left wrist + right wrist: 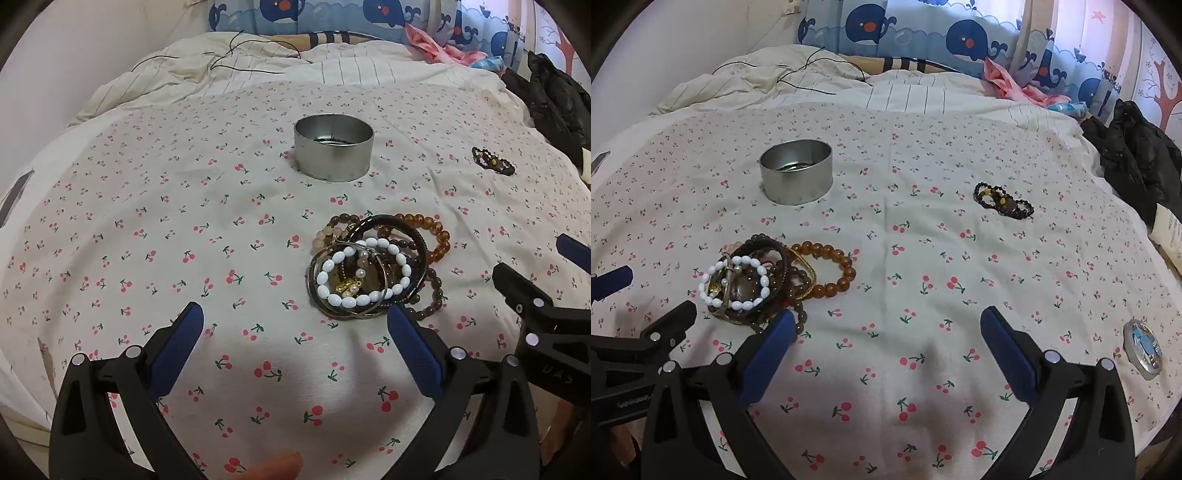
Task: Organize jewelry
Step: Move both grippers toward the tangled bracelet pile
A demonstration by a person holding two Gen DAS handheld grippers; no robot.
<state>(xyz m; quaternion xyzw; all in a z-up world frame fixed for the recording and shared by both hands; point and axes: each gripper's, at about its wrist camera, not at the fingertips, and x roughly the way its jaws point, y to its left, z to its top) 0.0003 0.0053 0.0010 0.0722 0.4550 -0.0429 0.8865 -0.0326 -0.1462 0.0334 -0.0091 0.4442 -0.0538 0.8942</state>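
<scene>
Cherry-print sheet (184, 206) covers bed. Round metal tin (333, 147) upright at 12 o'clock from bracelet pile (376, 269); white bead bracelet (364, 277) on top. Dark bead bracelet (1003, 201) lies apart, 2 o'clock. L gripper (295, 325) & R gripper (888, 326) both spread wide, nothing betw fingers, hovering over sheet

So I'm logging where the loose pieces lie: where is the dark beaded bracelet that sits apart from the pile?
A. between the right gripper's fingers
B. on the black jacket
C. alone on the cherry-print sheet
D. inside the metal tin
C: the dark beaded bracelet lies alone on the cherry-print sheet, apart from the pile and the metal tin.
</scene>
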